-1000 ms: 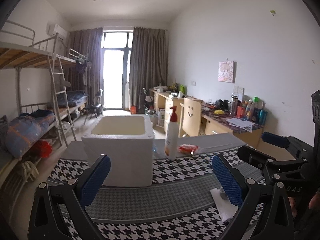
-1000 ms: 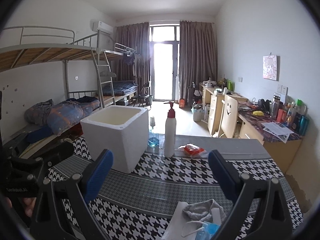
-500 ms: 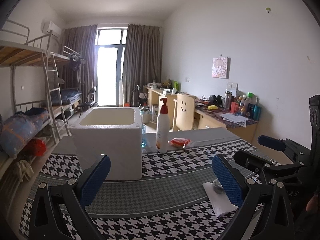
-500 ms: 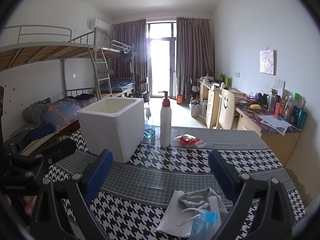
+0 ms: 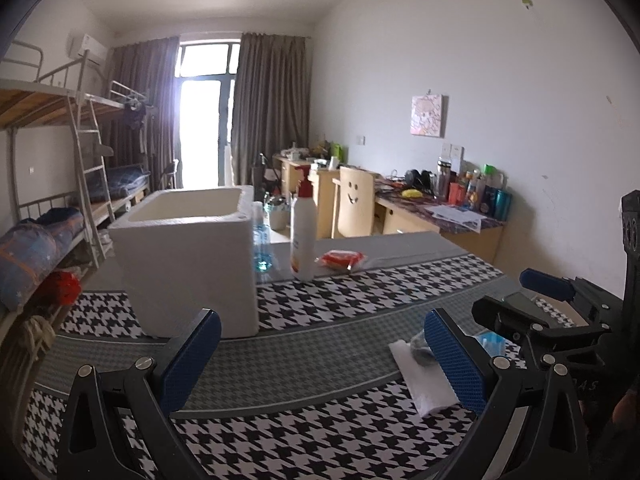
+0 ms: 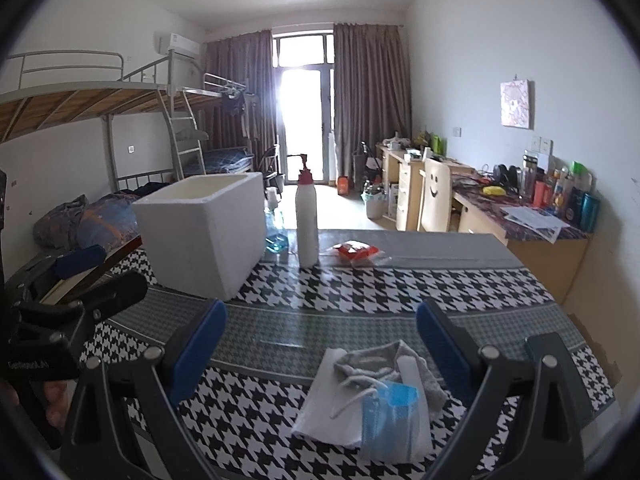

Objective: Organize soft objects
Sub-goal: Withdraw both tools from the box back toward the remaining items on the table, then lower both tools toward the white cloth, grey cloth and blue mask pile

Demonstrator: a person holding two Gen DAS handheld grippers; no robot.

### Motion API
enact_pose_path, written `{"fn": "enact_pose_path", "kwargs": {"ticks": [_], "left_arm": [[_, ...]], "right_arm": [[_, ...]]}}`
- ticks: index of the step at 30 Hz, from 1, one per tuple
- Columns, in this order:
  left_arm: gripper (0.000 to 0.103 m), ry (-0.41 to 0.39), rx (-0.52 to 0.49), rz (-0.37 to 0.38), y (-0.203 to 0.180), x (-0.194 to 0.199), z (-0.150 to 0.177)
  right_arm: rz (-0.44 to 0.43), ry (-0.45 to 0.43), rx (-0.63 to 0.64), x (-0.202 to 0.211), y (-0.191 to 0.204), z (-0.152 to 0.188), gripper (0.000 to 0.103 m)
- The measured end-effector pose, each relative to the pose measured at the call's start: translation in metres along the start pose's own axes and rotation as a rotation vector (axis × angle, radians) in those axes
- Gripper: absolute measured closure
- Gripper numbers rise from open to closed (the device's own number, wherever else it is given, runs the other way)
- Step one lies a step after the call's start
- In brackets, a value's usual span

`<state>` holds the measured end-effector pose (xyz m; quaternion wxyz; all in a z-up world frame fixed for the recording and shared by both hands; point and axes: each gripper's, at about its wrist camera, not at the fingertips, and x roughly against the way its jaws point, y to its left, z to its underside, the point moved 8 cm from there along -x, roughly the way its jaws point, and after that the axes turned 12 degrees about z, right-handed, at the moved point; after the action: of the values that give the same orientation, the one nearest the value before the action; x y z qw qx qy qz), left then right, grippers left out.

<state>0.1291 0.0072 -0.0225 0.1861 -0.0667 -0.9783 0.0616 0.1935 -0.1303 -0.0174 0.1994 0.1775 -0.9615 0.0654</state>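
Left gripper (image 5: pixel 322 354): wide, holds nothing.
Right gripper (image 6: pixel 322 346): wide, over soft pile (image 6: pixel 372 396).
White box (image 6: pixel 204 232): behind pile.

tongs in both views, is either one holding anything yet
No, nothing is held. The left tongs and right tongs both stand open and empty above the table, and the pile of soft items lies untouched.

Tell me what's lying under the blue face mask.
The blue face mask lies on a grey cloth and a white tissue. Anything beneath those is hidden.
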Motion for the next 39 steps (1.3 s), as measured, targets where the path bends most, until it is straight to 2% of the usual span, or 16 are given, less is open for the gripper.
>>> {"fn": "enact_pose_path", "kwargs": {"ticks": [17,28,39], "left_arm": [[0.001,0.086,-0.003,0.081,-0.026,-0.026,0.02],[0.001,0.145,0.007,0.128,-0.034,-0.04,0.033],[0.001,0.187,0.013,0.137,-0.037,-0.053,0.043]], "right_arm": [[0.09,0.053,-0.037,-0.002,-0.036,0.025,0.005],[0.105,0.101,-0.045,-0.002,-0.046,0.044,0.005],[0.091,0.152,-0.053,-0.003,-0.045,0.064,0.005]]}}
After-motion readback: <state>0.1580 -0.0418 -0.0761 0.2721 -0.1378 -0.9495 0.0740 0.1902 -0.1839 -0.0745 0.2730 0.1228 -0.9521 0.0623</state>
